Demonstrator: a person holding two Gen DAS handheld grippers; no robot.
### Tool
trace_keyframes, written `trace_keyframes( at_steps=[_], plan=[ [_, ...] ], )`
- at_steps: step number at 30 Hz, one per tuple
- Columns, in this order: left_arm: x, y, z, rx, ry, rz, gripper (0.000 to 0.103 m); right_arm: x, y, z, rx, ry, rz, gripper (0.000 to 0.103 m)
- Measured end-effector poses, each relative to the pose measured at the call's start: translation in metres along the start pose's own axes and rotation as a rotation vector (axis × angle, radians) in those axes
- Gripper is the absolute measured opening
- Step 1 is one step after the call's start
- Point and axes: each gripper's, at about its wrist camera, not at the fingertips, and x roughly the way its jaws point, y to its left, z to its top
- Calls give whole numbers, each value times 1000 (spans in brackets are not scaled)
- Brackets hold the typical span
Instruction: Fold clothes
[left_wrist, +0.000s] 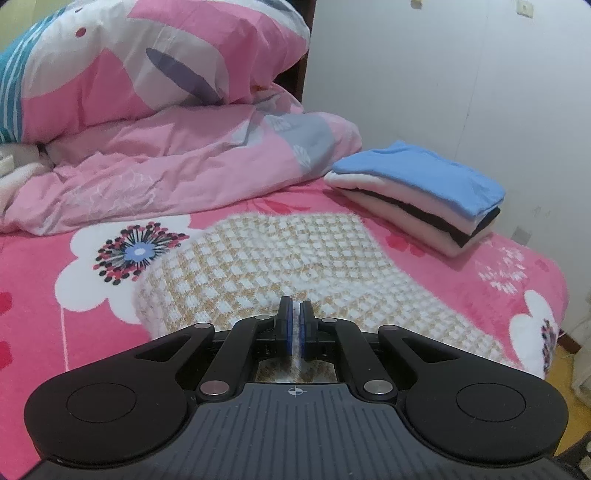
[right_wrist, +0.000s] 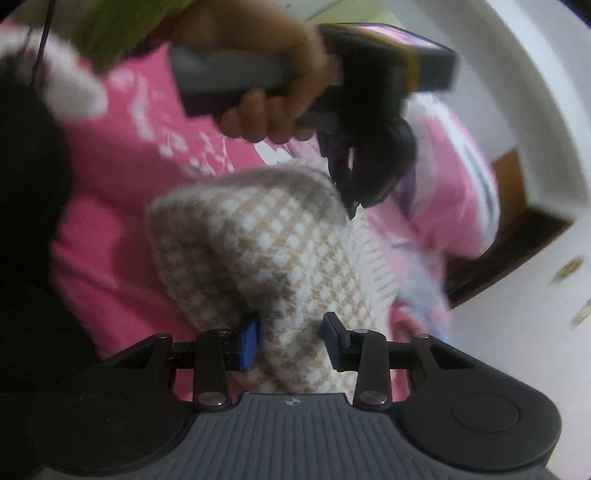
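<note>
The checked knit sweater (left_wrist: 280, 258) lies centre frame on the pink floral bed (left_wrist: 55, 332), partly folded. A stack of folded clothes (left_wrist: 417, 199) sits at right, near the wall. The left gripper (left_wrist: 294, 325) is pressed together, pinching the sweater's near edge. The right gripper (right_wrist: 291, 341) stands spread, with a fold of the knit between its fingers, pads not pressing. The fabric appears soft, fuzzy, light and stretchy; it will sag. Best grasp judged: a doubled edge or corner, not a single layer
</note>
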Motion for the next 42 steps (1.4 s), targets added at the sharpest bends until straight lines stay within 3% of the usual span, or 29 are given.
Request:
trace_keyframes(
  at_steps=[1,2,5,7,10,13,16,20,24,28,32,34,35,37,42],
  plan=[
    [0,-1,-1,12,-2,5,2,-1,5,0,-28,-12,-43,13],
    [-1,-2,-1,24,-4,8,2,-6,7,1,-44,-26,-95,10],
    [0,-4,-2,44,-8,9,2,-12,15,-8,-135,-34,-194,7],
    [1,-4,-2,38,-4,9,2,-4,27,-16,-232,-29,-210,7],
    [0,-4,-2,40,-4,8,2,-2,33,-20,-279,-35,-224,8],
    [-1,0,-1,24,-3,-11,2,-4,25,-26,-238,-7,-218,10],
    [-2,5,-2,1,-3,-27,2,0,13,-39,-192,89,-223,10],
    [-3,6,-3,-1,-6,-36,2,-1,-21,-51,-9,183,-229,10],
    [-8,4,-1,-14,8,-47,2,1,-56,-38,246,146,-178,10],
    [-18,-3,0,7,36,-41,4,20,-69,-35,395,119,-97,11],
    [-27,-16,-3,72,62,3,9,42,-82,-53,540,249,-57,12],
    [-30,-23,-3,107,67,8,20,38,-95,-50,612,259,-69,12],
    [-31,-26,-3,120,70,8,32,35,-101,-46,643,245,-75,12],
    [-33,-32,-3,134,75,10,39,33,-110,-34,684,200,-63,12],
    [-39,-43,-9,175,80,46,58,31,-116,-22,833,120,103,13]
  ],
)
